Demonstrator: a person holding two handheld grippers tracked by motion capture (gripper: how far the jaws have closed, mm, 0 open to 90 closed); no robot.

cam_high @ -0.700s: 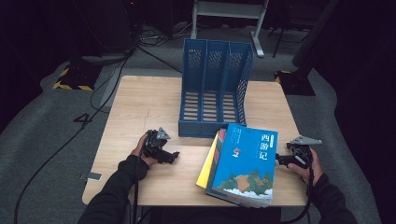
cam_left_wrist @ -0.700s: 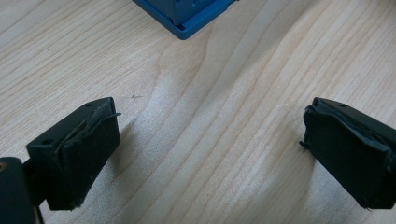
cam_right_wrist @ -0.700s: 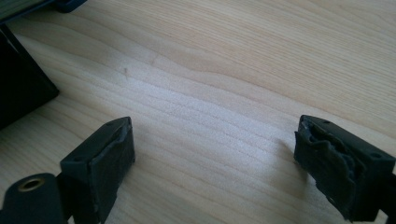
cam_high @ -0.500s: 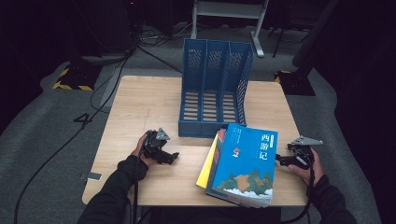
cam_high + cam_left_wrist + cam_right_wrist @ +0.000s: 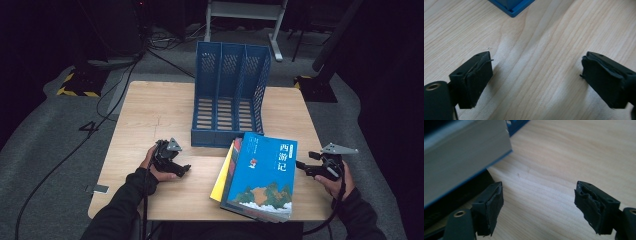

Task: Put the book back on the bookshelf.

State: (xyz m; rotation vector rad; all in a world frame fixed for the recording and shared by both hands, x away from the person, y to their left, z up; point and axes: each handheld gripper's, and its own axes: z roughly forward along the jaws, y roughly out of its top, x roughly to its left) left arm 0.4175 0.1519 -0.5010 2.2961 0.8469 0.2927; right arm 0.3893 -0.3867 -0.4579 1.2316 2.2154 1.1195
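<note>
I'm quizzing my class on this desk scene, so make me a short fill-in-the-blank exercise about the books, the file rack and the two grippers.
1. The blue file rack has ____ compartments.
2. The top book in the stack has a ____ cover.
3. The jaws of the left gripper stand ____ over bare wood.
4. The stack of books lies nearest the ____ gripper.

Missing words: three; blue; open; right
</note>
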